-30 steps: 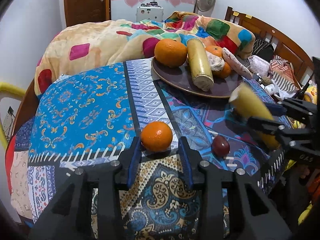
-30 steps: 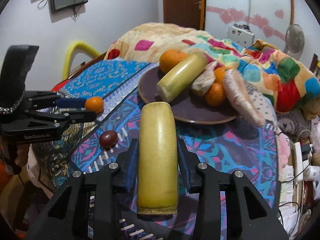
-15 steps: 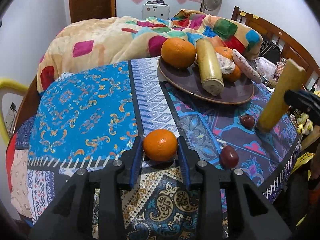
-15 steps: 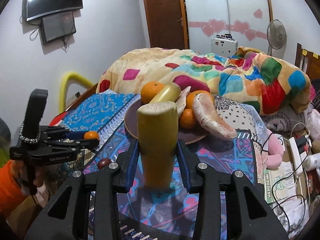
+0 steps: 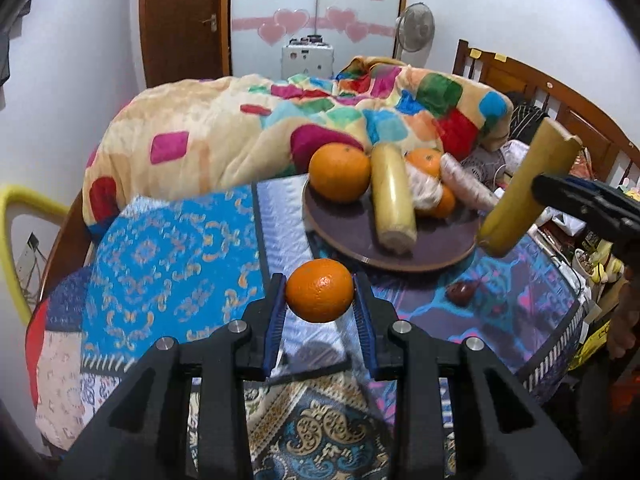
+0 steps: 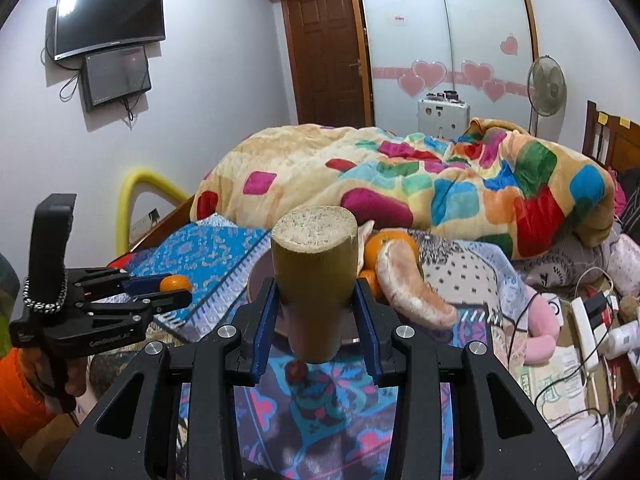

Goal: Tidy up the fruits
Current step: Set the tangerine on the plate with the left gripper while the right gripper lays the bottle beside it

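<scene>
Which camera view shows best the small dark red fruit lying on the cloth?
The left wrist view: the dark red fruit lies there in full sight. In the right wrist view the held sugarcane piece partly hides it.

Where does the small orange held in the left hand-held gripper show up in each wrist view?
Left wrist view: small orange at centre, clamped between the left hand-held gripper pads, lifted off the cloth.
Right wrist view: small orange far left, at that gripper's tips.
Shared landmark: the dark round plate of fruit, behind it in both.
</scene>
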### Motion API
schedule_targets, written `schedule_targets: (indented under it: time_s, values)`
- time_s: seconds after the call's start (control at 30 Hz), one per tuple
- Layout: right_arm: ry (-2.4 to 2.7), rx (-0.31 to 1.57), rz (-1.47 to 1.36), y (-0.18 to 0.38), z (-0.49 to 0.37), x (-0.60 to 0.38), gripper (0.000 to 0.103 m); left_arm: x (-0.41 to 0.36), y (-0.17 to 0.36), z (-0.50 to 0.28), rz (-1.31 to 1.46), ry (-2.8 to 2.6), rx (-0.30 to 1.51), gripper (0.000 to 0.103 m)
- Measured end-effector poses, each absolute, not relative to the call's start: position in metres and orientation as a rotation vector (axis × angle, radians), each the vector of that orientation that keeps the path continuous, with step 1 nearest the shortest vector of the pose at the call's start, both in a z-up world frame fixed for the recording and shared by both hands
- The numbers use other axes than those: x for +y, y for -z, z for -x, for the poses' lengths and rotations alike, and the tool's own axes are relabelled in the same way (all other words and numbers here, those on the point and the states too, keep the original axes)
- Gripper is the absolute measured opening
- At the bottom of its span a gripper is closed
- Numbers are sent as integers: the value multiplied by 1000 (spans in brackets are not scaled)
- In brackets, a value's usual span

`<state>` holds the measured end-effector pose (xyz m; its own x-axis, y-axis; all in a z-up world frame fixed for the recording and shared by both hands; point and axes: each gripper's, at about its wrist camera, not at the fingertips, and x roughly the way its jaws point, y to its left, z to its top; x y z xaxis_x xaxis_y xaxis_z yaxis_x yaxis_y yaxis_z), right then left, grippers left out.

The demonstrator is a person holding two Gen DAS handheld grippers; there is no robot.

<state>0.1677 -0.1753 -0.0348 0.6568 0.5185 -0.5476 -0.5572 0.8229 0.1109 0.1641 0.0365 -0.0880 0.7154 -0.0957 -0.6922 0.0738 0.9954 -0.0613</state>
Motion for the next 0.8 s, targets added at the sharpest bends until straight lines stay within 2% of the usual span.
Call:
schedule_targets:
  time_s: [0.2,0.5,0.8]
  values:
    - [-621,616,73,39,-183,-166,35,28,82,-185,33,124,766,33]
    - [-666,753,57,64,-223,-151,35,14,89,-216,-18,139,778,33]
    - [-669,752,78,64,-239,-140,35,10,104,-249,-32,137,828,33]
